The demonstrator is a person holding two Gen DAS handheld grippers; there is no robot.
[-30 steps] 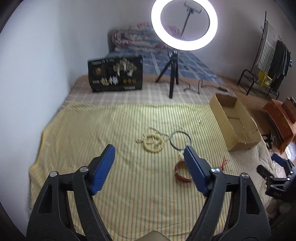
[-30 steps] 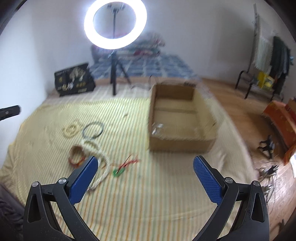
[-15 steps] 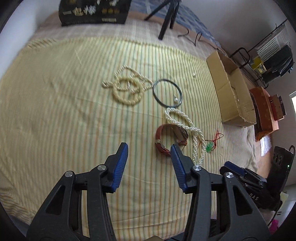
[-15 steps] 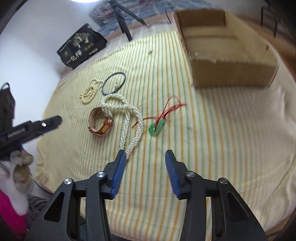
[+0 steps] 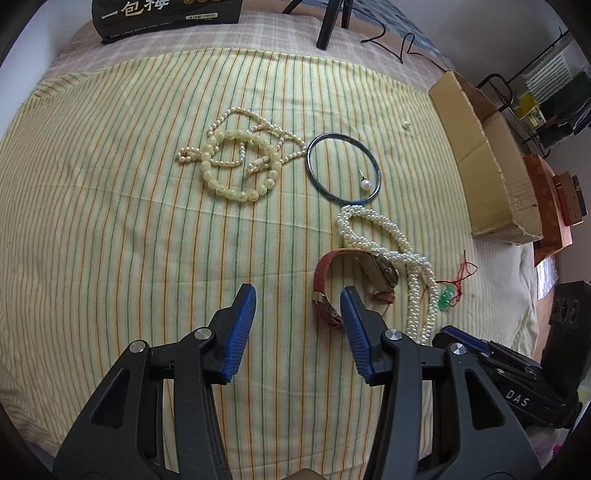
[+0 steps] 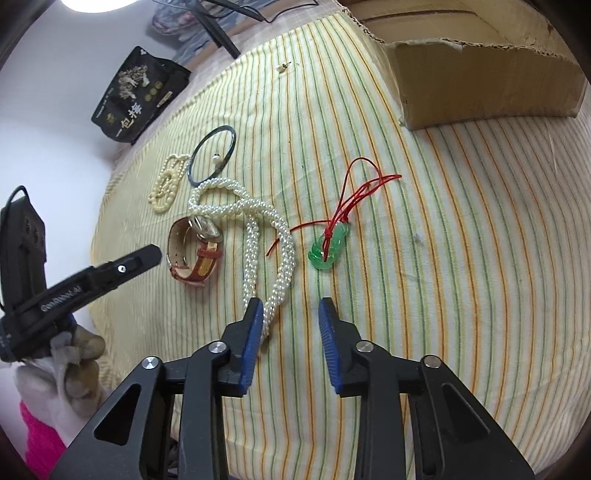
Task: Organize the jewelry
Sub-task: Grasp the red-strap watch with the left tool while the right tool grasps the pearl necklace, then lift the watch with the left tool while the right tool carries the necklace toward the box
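Observation:
Jewelry lies on a striped yellow cloth (image 5: pixel 110 221). My left gripper (image 5: pixel 297 295) is open and points down, nothing between its pads. A red-strap watch (image 5: pixel 369 269) lies just past its right finger. A twisted pearl rope (image 5: pixel 391 243) runs beside the watch. Farther off are a dark bangle (image 5: pixel 343 168) and cream bead strands (image 5: pixel 240 162). My right gripper (image 6: pixel 291 306) hangs low over the cloth, jaws closing on nothing. The pearl rope (image 6: pixel 258 229) ends at its left finger. A green pendant on red cord (image 6: pixel 328 247) lies just ahead.
An open cardboard box (image 6: pixel 480 81) stands at the cloth's far right. A black packet (image 6: pixel 140 96) and tripod legs (image 5: pixel 328 22) sit at the back. A loose pearl stud (image 5: pixel 406 124) lies near the box. A gloved hand (image 6: pixel 70 354) holds the left gripper.
Both grippers have come down toward the cloth and tipped to point at it. Both pairs of jaws have narrowed, the right pair more.

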